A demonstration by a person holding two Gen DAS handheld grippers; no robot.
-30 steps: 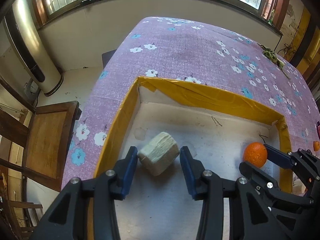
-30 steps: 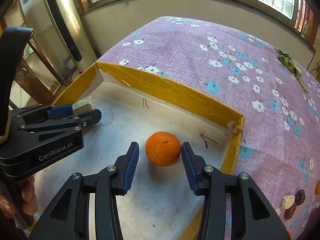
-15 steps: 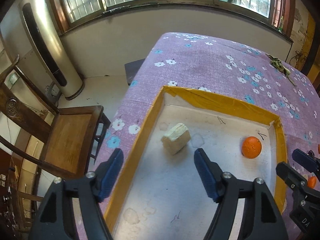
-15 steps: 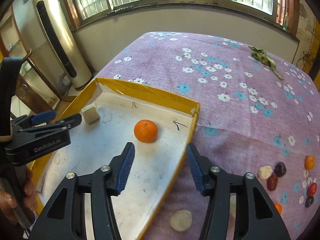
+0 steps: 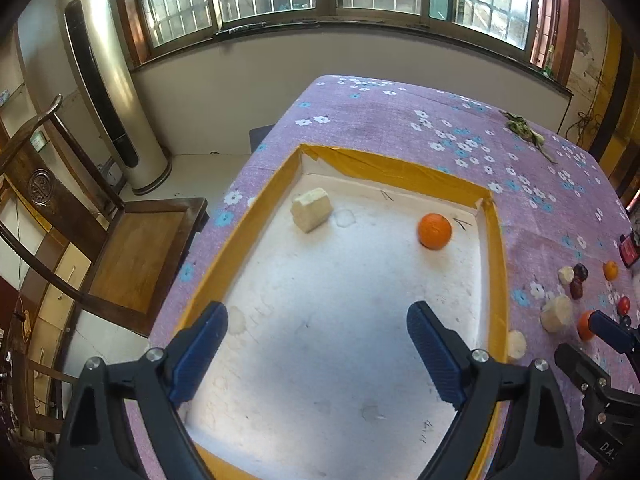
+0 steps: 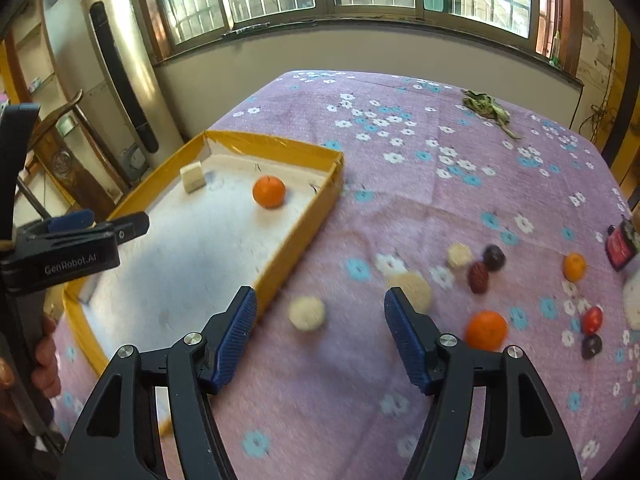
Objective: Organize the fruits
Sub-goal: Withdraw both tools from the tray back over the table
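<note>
A yellow-rimmed tray (image 5: 495,248) (image 6: 304,240) with a white floor holds an orange (image 5: 435,231) (image 6: 269,191) and a pale cut block (image 5: 311,209) (image 6: 193,176). My left gripper (image 5: 318,354) is open and empty above the tray's near part. My right gripper (image 6: 320,332) is open and empty over the purple cloth right of the tray. A pale round piece (image 6: 307,313) lies between its fingers, farther off. Loose fruit lies to the right: another pale piece (image 6: 412,288), an orange (image 6: 486,330), dark plums (image 6: 494,257), a small orange (image 6: 574,266).
The table (image 6: 420,168) carries a purple flowered cloth. A green sprig (image 6: 486,106) lies at the far side. A red-black item (image 6: 620,242) sits at the right edge. A wooden chair (image 5: 132,248) and a tall floor unit (image 5: 108,92) stand left of the table.
Both grippers opened wider and drew back and up from the block and the orange, which stay in the tray. The right gripper swung right over the cloth toward the loose fruit.
</note>
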